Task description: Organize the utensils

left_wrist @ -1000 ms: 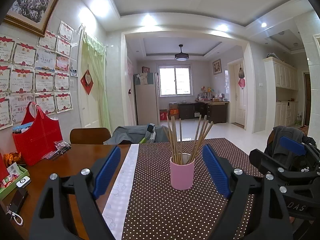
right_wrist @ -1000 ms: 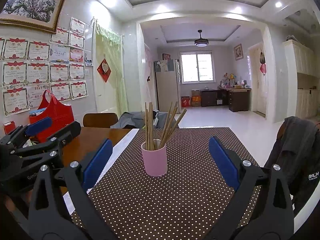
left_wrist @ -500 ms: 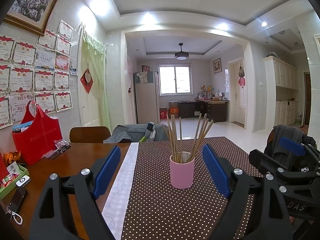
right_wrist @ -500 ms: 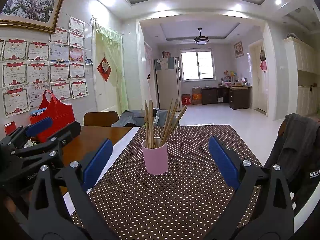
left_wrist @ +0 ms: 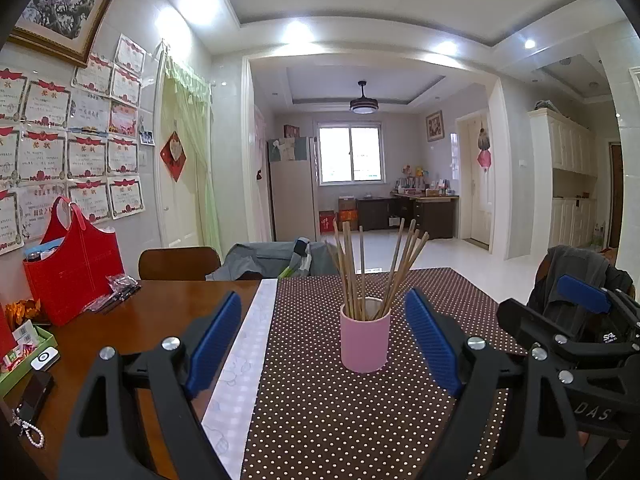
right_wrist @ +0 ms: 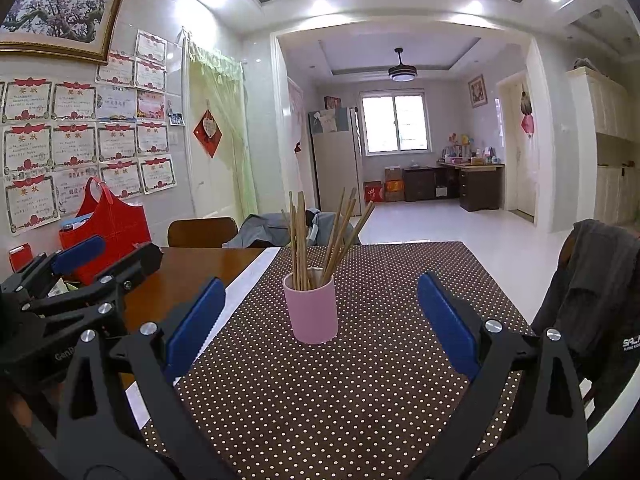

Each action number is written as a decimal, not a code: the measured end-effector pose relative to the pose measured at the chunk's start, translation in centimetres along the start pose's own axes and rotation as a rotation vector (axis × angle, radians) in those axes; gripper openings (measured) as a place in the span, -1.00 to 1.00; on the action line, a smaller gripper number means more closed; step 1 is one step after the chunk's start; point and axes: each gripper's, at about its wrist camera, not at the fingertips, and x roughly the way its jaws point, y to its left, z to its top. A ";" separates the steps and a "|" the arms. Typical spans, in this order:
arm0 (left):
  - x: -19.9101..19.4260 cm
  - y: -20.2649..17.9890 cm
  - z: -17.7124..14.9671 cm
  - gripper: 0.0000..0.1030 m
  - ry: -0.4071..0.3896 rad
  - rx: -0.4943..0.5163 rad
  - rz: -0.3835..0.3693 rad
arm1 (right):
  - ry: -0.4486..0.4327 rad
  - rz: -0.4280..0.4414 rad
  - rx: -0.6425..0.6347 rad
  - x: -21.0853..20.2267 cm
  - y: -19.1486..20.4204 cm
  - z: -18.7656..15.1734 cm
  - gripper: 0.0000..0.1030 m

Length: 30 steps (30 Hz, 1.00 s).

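Pink cup (left_wrist: 364, 338) of chopsticks (left_wrist: 374, 270) upright at centre frame on the dotted brown cloth (left_wrist: 340, 412), dead ahead of both tools and touching neither; sticks' long axes near vertical, tips fanned toward upper right. Left gripper (left_wrist: 324, 344) and right gripper (right_wrist: 320, 318) both spread wide, holding nothing, cup framed between each pair of blue pads. Neither clearly nearer. Against the frame one second back: cup marginally higher in the right view, otherwise unchanged.
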 end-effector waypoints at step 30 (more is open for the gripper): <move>3.4 -0.2 -0.1 0.60 0.059 0.017 0.012 | 0.067 0.017 0.043 3.8 -1.6 -0.1 0.84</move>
